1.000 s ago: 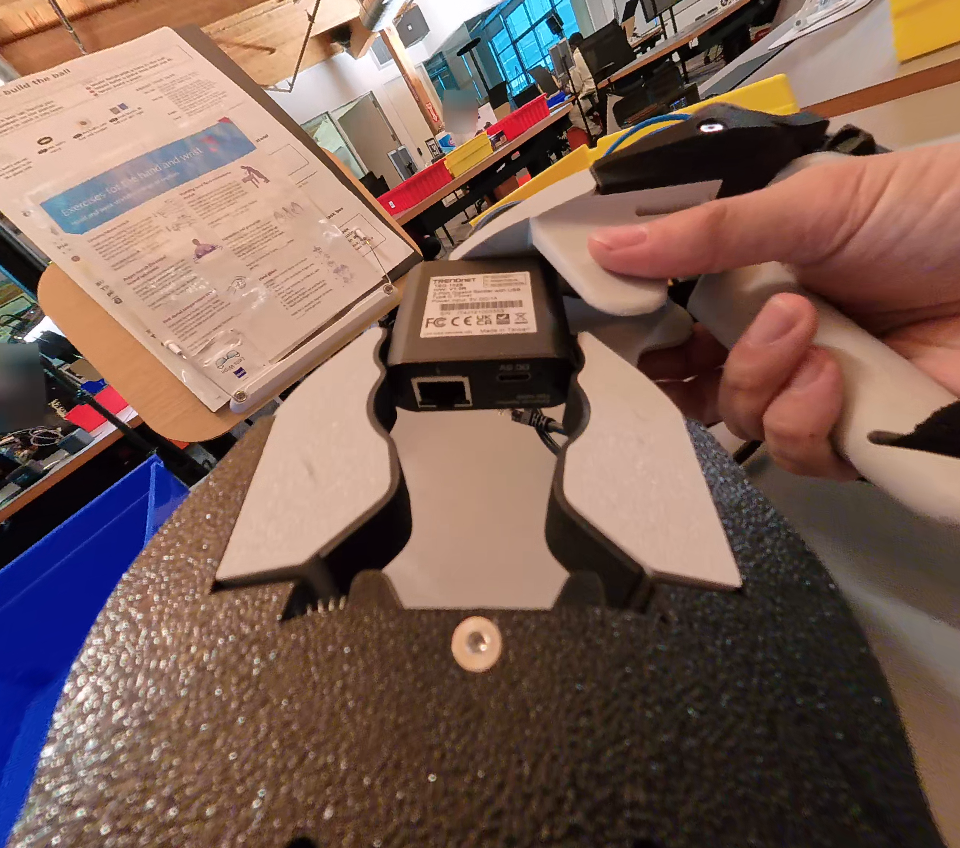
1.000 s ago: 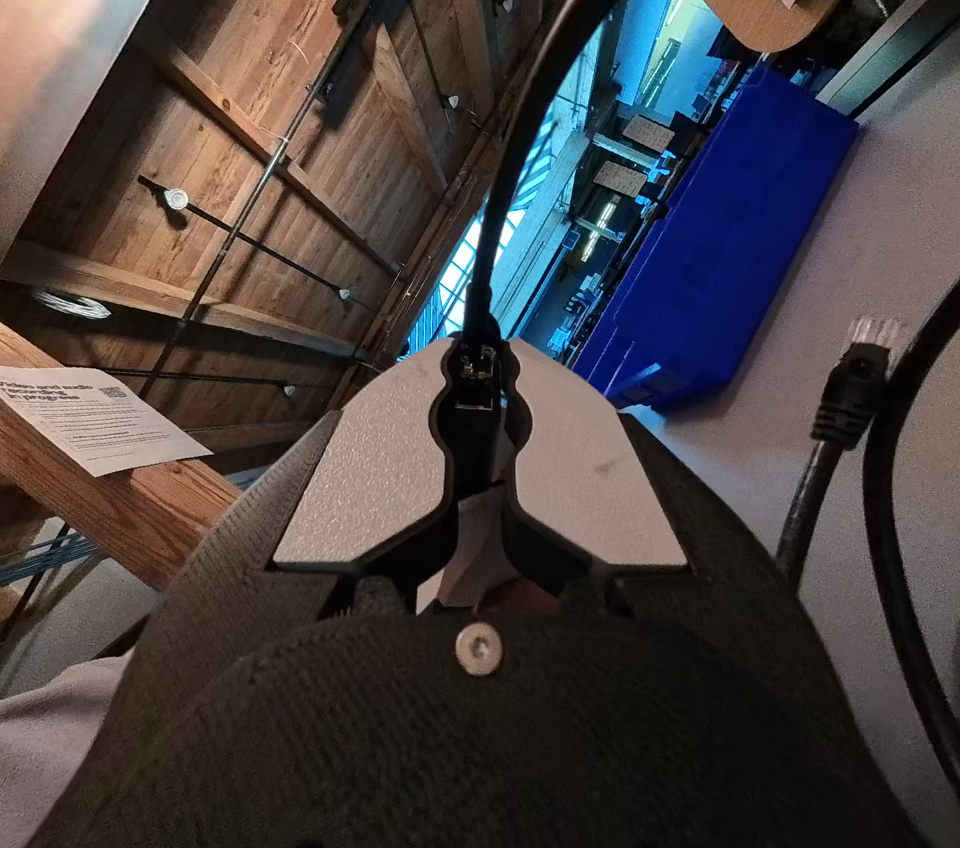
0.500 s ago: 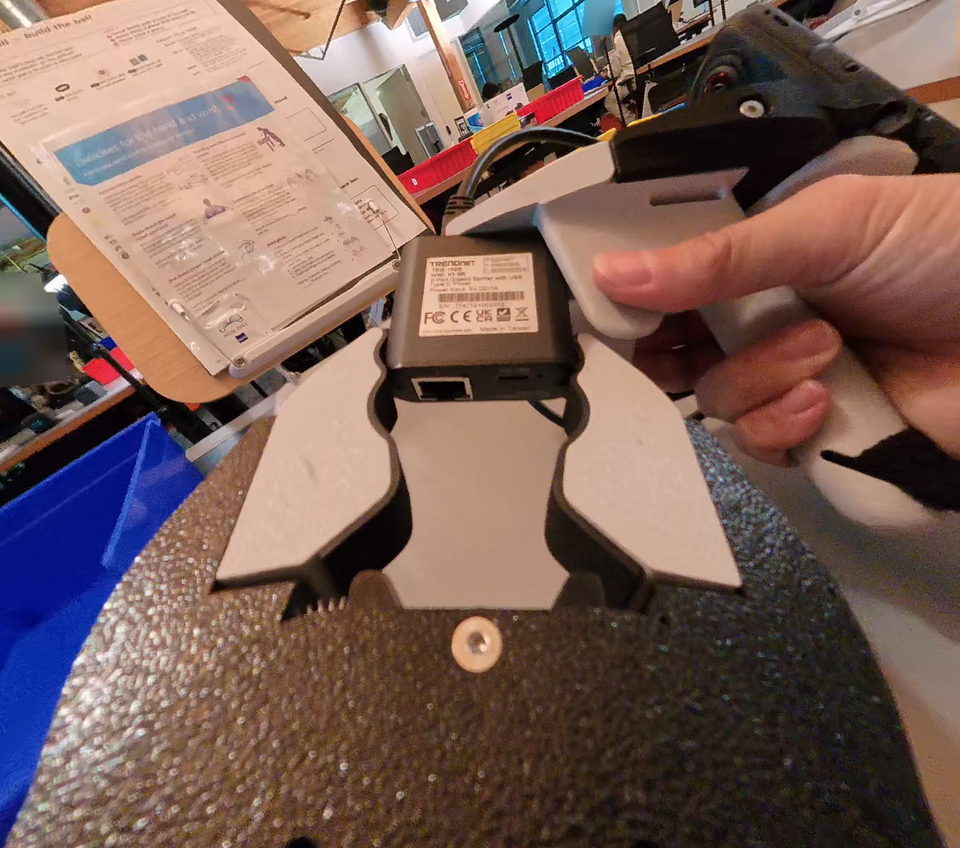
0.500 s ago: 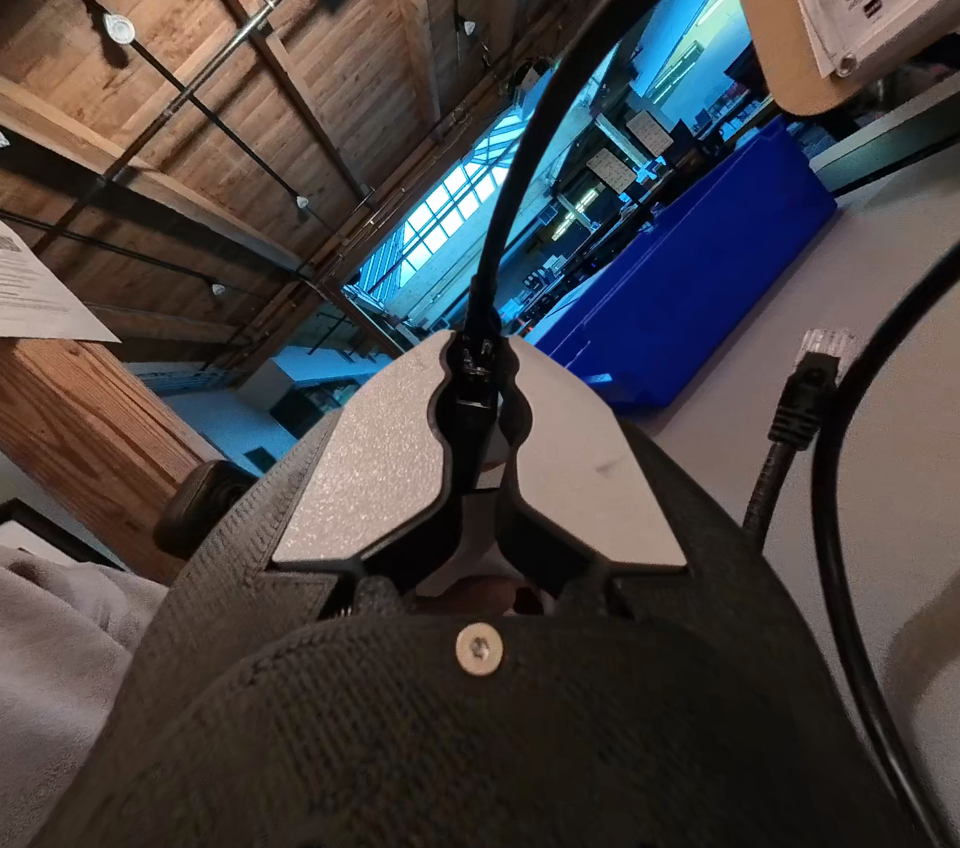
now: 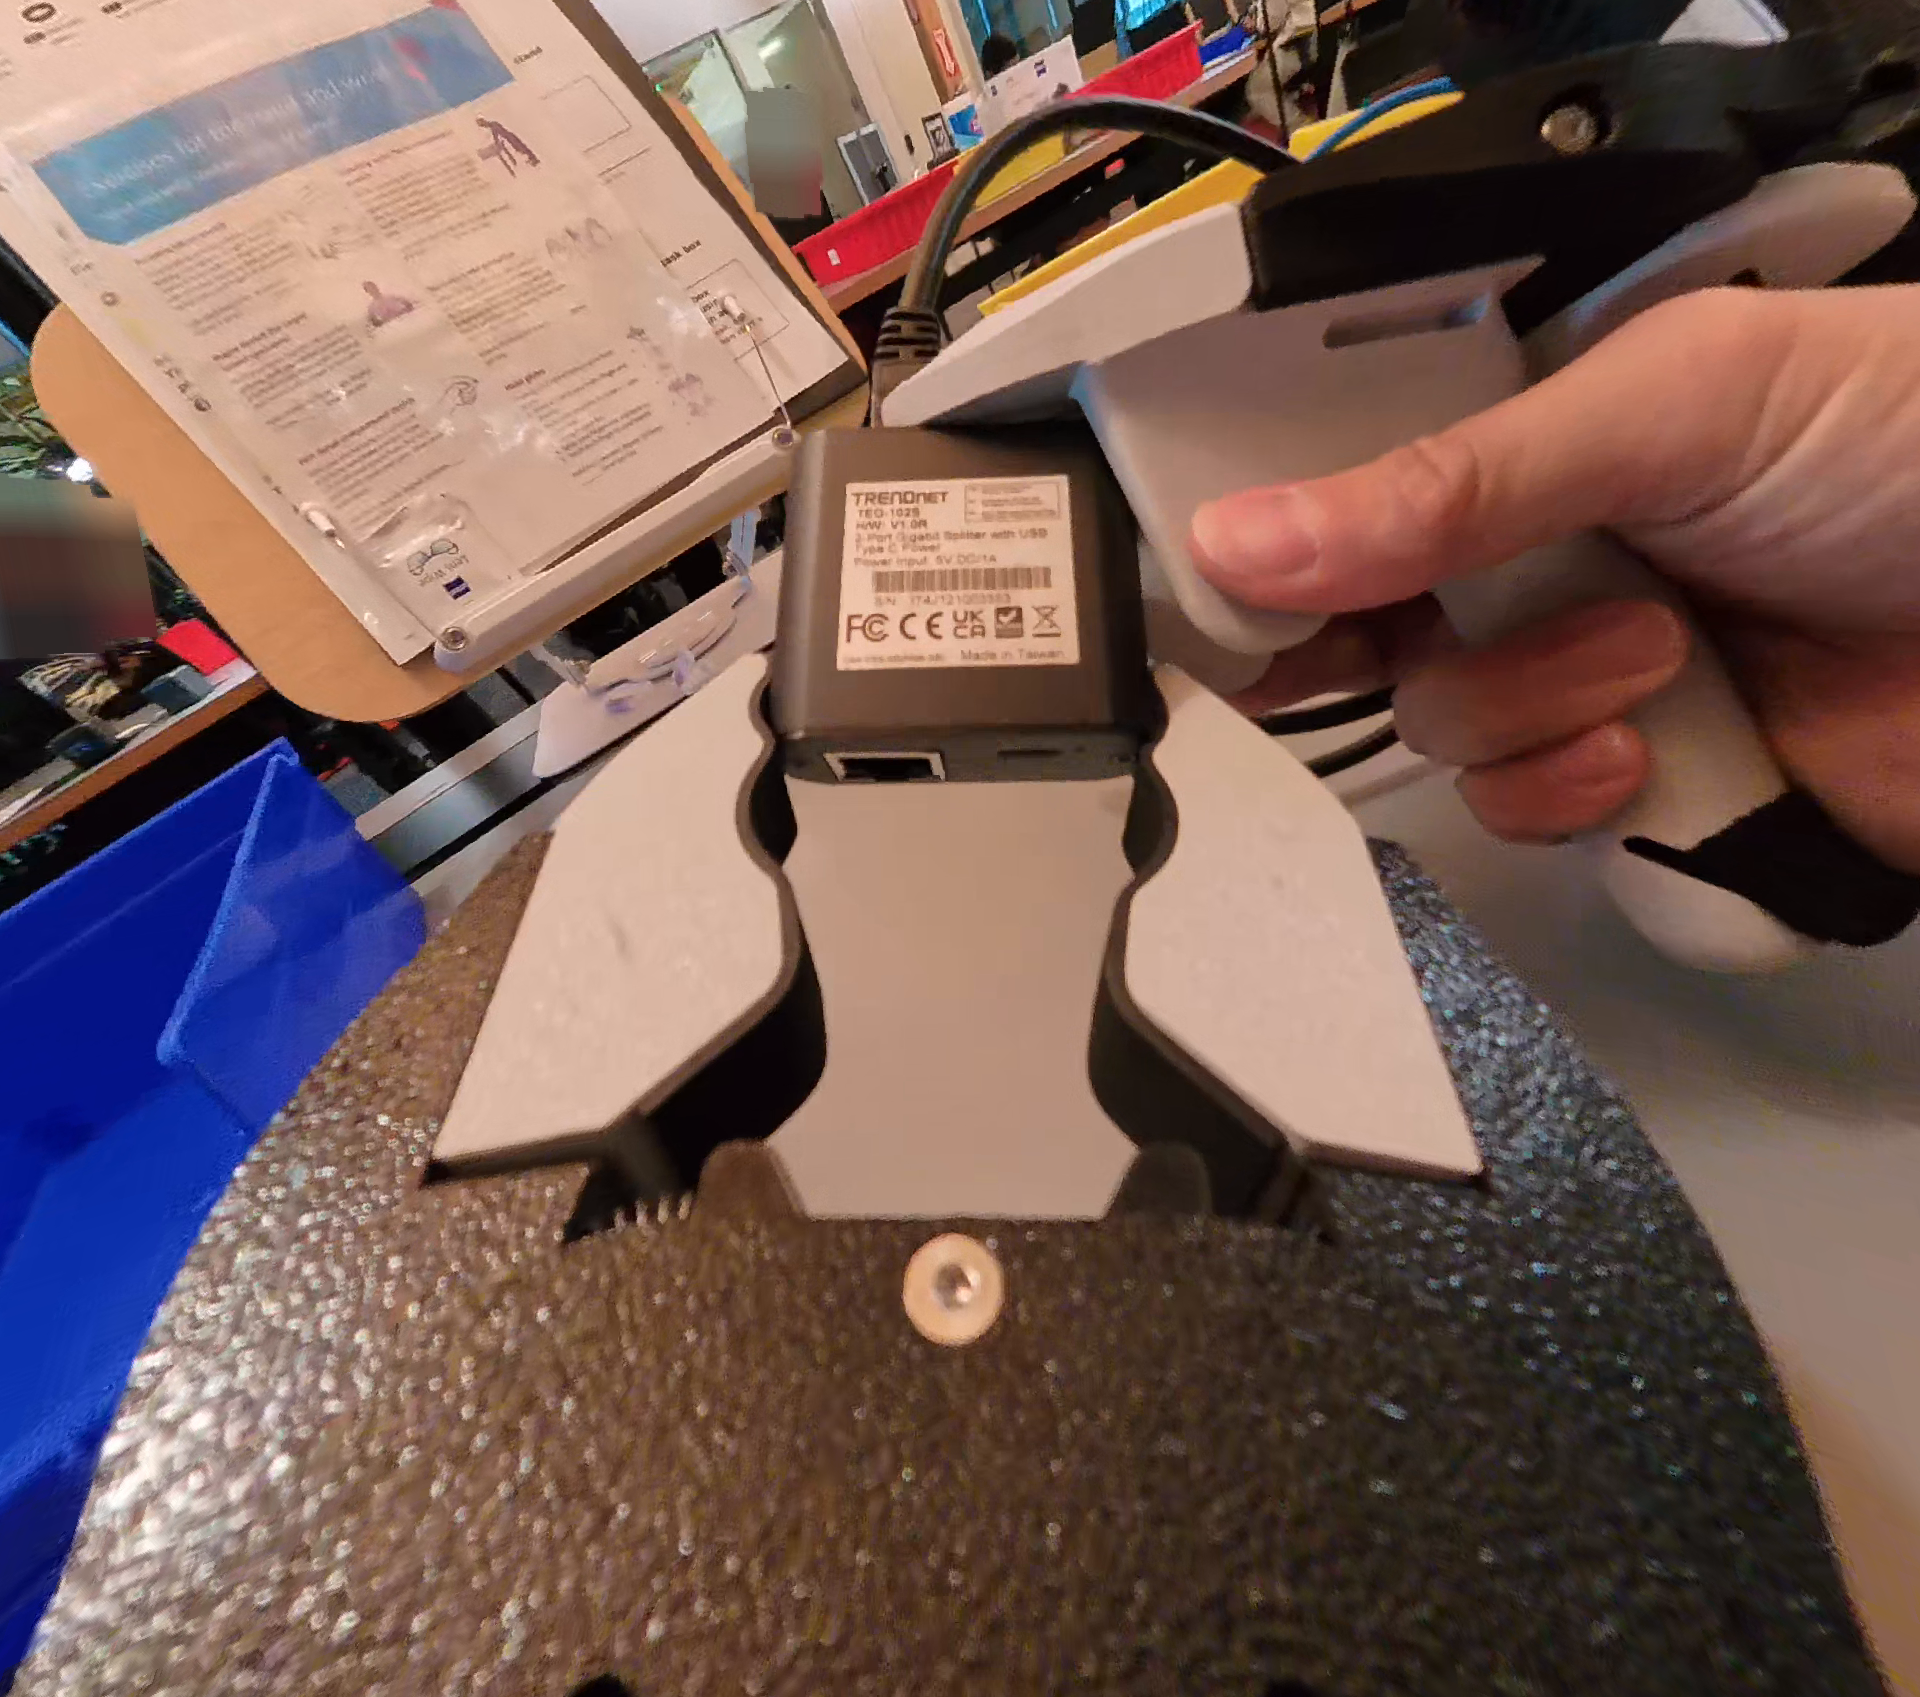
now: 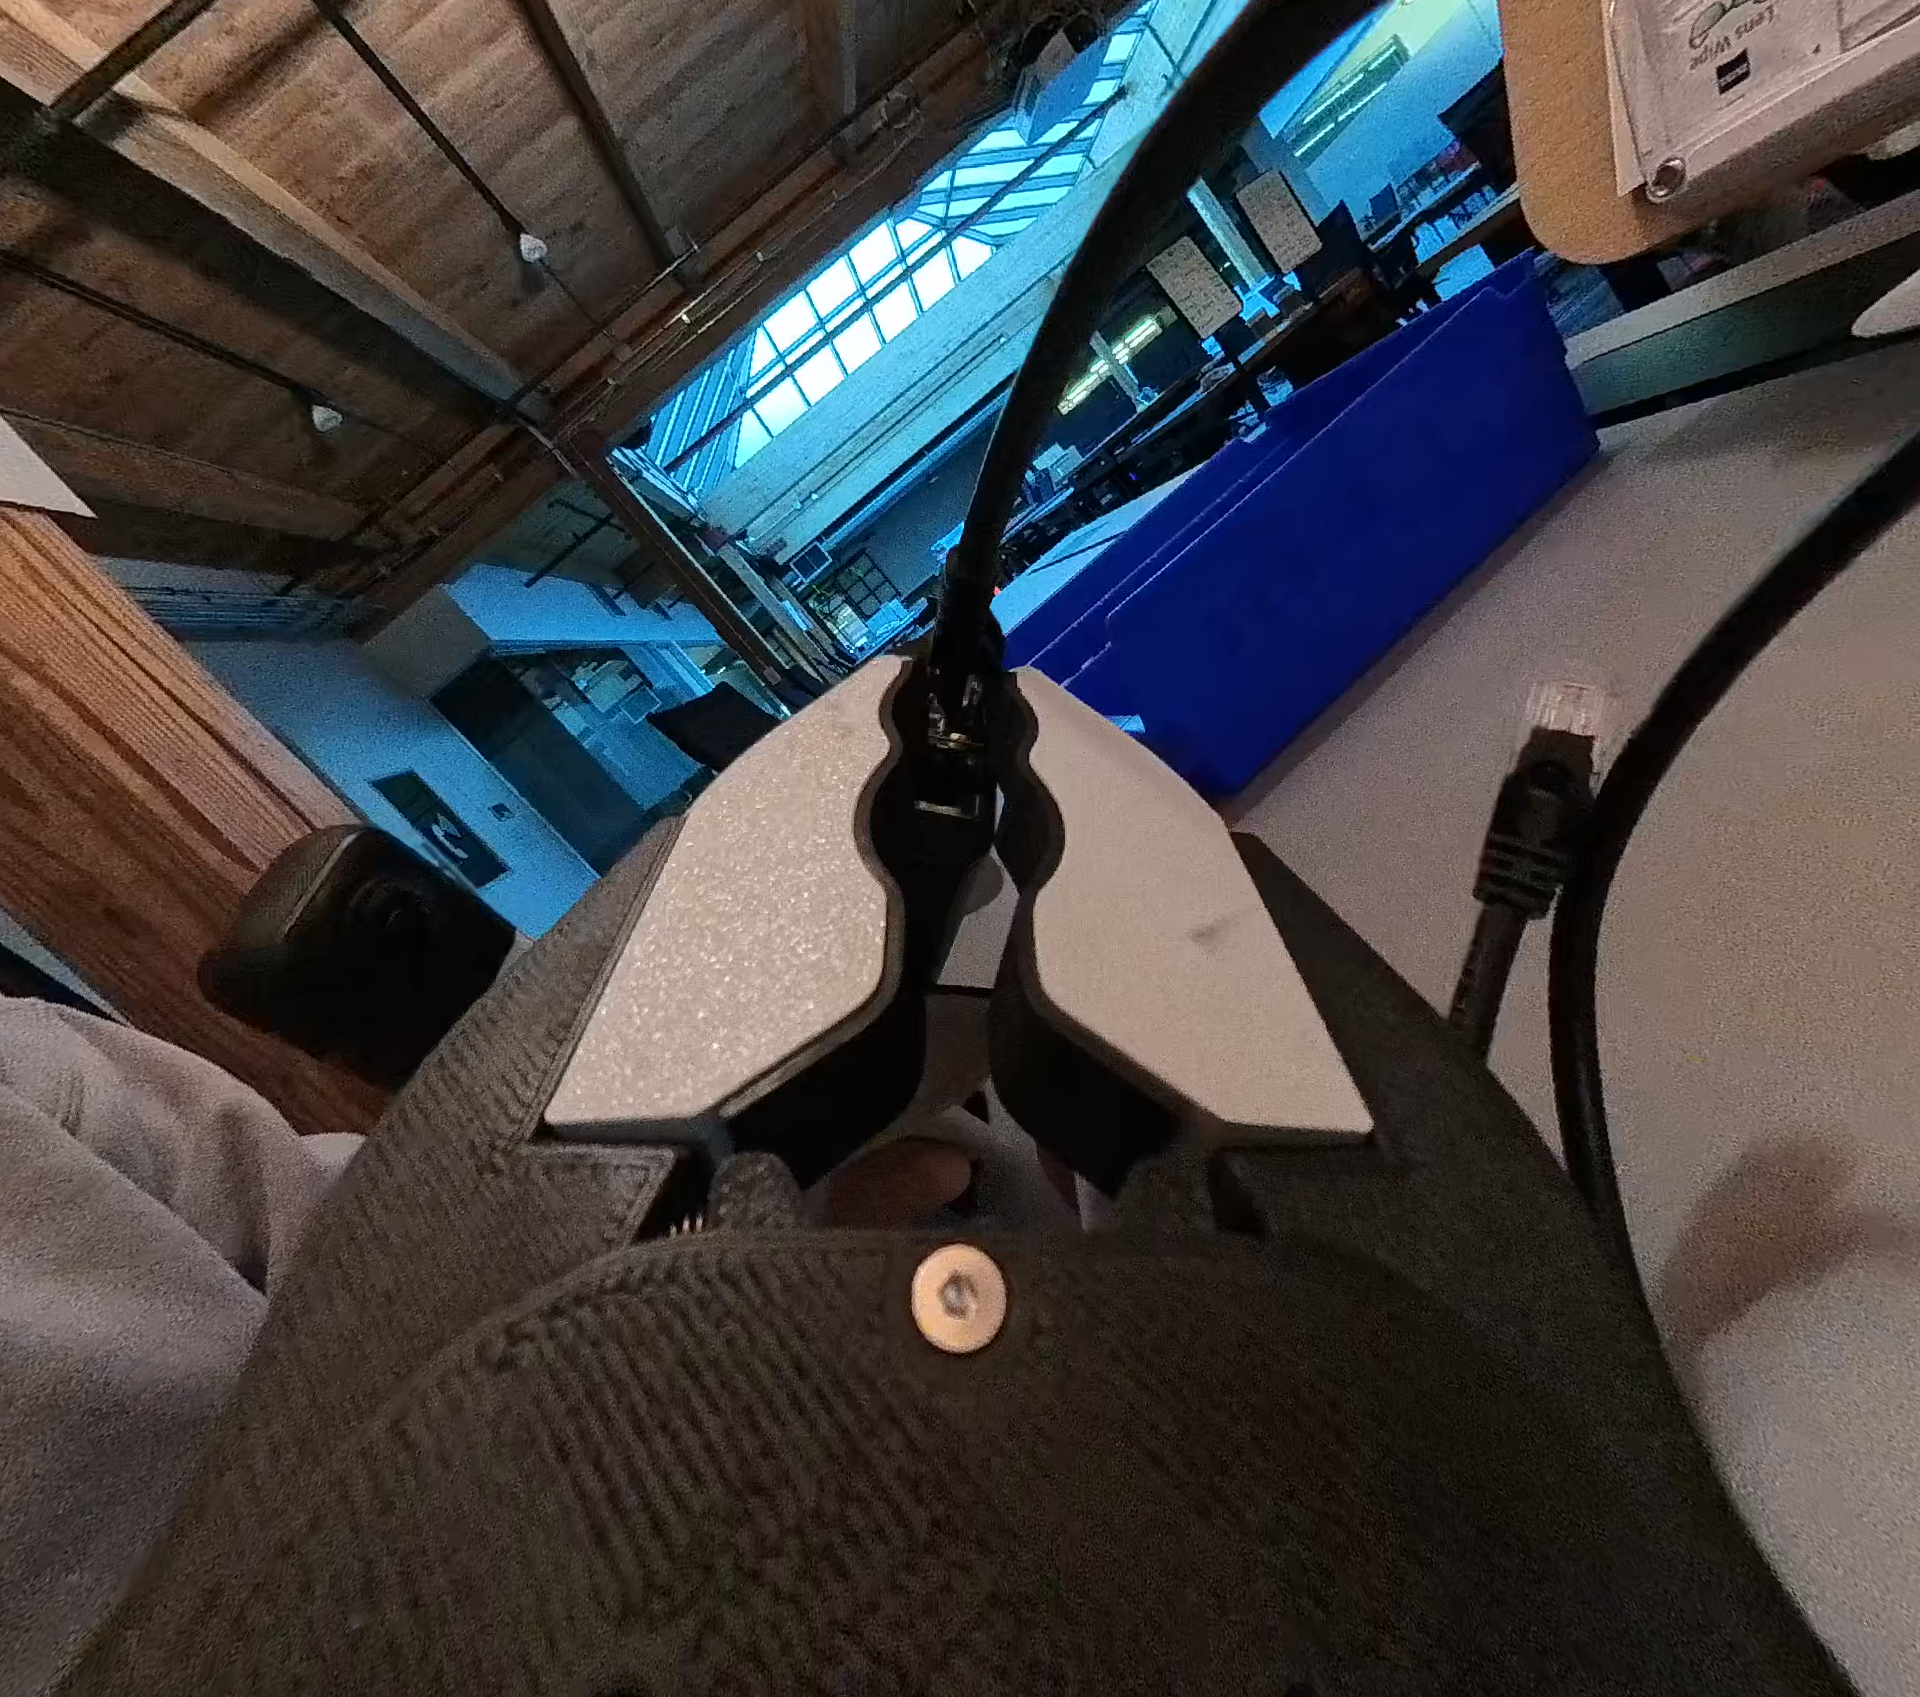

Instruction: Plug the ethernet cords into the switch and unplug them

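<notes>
My left gripper (image 5: pixel 956 707) is shut on a small black switch (image 5: pixel 951 598), holding it by its sides above the table, white label up. An empty port (image 5: pixel 888 766) on its near face looks at the camera. My right gripper (image 6: pixel 961 691) is shut on the plug (image 6: pixel 951 754) of a black ethernet cord (image 6: pixel 1091 276). In the left wrist view a hand (image 5: pixel 1662 525) holds the right gripper (image 5: pixel 1091 317) just behind the switch, with the cord's boot (image 5: pixel 904 359) at the switch's far edge. Whether the plug sits in a port is hidden.
A second black ethernet cord with a clear plug (image 6: pixel 1538 806) lies on the grey table (image 6: pixel 1766 972). A blue bin (image 5: pixel 156 972) stands to the left. A tilted board with a printed sheet (image 5: pixel 364 245) stands behind the switch. Red and yellow bins sit on far desks. Left and right tips are no more than a few centimetres apart.
The right gripper has swung in with the cord, whose boot now stands at the switch's far edge. The left gripper has kept the switch and tilted a little.
</notes>
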A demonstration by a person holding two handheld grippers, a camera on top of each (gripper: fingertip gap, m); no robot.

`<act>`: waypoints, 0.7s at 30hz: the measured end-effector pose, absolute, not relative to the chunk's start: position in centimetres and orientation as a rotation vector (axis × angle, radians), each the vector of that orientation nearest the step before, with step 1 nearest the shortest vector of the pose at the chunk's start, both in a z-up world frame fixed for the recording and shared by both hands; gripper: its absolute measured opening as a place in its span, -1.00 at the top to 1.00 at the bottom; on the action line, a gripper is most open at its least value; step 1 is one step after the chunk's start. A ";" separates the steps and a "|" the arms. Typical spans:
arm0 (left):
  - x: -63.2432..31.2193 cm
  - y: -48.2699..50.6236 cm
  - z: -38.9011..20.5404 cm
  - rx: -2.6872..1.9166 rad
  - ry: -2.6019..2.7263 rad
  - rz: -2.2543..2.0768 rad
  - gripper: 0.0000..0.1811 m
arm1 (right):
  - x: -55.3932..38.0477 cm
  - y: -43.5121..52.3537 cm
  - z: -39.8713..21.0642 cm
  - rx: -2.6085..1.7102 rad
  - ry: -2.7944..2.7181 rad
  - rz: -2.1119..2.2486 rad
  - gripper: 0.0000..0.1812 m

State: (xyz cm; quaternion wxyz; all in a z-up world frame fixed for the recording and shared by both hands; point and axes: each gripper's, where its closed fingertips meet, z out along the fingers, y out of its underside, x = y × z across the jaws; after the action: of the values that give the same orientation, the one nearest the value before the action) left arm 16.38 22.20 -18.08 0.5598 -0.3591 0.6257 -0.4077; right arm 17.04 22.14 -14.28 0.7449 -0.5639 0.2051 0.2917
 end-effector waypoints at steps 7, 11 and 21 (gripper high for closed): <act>16.3 22.5 -18.3 -0.812 1.480 -0.953 0.32 | 16.9 22.3 -14.3 -1.210 0.475 0.727 0.86; 16.2 22.4 -18.1 -0.810 1.478 -0.959 0.32 | 16.9 22.1 -14.0 -1.275 0.494 0.684 0.86; 16.3 22.9 -18.0 -0.800 1.484 -0.945 0.32 | 17.0 22.2 -14.4 -1.239 0.545 0.765 0.88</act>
State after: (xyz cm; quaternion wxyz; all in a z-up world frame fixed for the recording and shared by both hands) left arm 16.29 22.86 -18.02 0.5684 -0.3407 0.6316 -0.4023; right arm 16.98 22.23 -14.43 0.7127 -0.5589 0.2459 0.3452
